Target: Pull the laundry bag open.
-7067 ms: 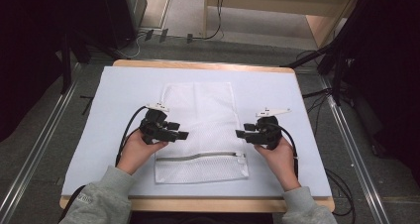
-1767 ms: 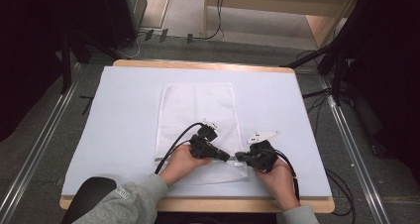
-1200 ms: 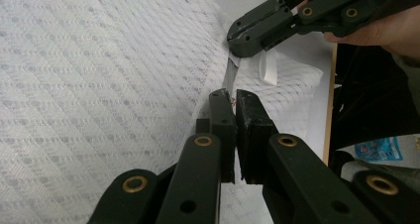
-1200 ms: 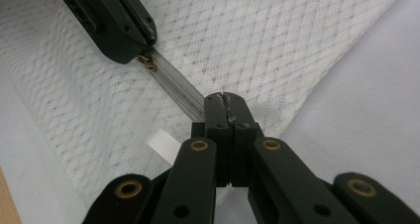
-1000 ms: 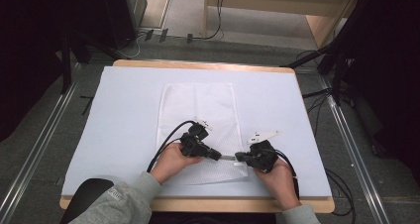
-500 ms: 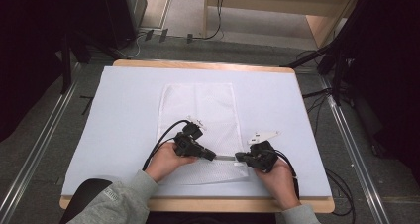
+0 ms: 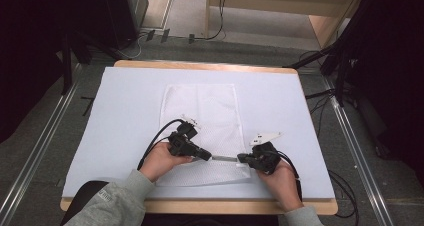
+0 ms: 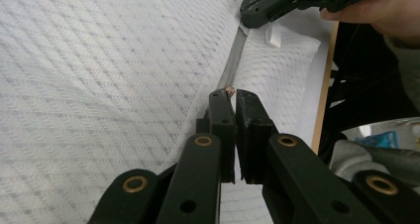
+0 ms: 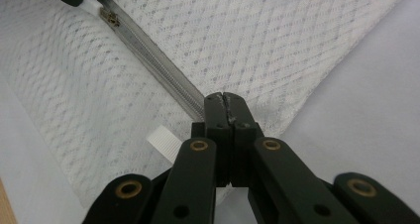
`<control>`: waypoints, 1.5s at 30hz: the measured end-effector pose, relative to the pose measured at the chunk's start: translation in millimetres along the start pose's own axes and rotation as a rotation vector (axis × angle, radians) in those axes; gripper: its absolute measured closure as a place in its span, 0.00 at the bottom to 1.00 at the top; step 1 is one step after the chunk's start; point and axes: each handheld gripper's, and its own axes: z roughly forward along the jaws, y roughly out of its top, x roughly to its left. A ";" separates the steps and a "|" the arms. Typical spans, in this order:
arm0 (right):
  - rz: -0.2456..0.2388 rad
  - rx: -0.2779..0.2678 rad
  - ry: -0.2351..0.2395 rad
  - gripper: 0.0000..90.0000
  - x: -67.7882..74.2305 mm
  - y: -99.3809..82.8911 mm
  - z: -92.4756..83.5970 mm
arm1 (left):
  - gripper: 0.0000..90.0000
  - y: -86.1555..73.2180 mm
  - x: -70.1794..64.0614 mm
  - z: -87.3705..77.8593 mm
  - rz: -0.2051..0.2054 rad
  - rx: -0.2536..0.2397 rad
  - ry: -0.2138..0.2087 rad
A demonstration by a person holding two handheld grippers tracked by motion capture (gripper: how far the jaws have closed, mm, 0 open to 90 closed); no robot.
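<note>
White sheet [image 7: 115,116] covers wooden table [image 7: 200,65]. Near edge: white mesh bag [image 7: 200,106] lies flat at centre, zipper [image 7: 223,158] running across its near end. Right gripper [image 7: 246,159] clenched on bag's right end at zipper end, white tab [image 9: 165,142] beside jaws. Left gripper [image 7: 206,156] pinched on zipper pull [image 8: 229,90], partway along zipper. Beyond table: grey floor, cables, dark stands.
</note>
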 end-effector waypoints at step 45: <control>-0.005 0.013 -0.012 1.00 1.5 1.2 -0.3 | 0.98 7.8 -8.3 33.7 0.025 0.069 0.049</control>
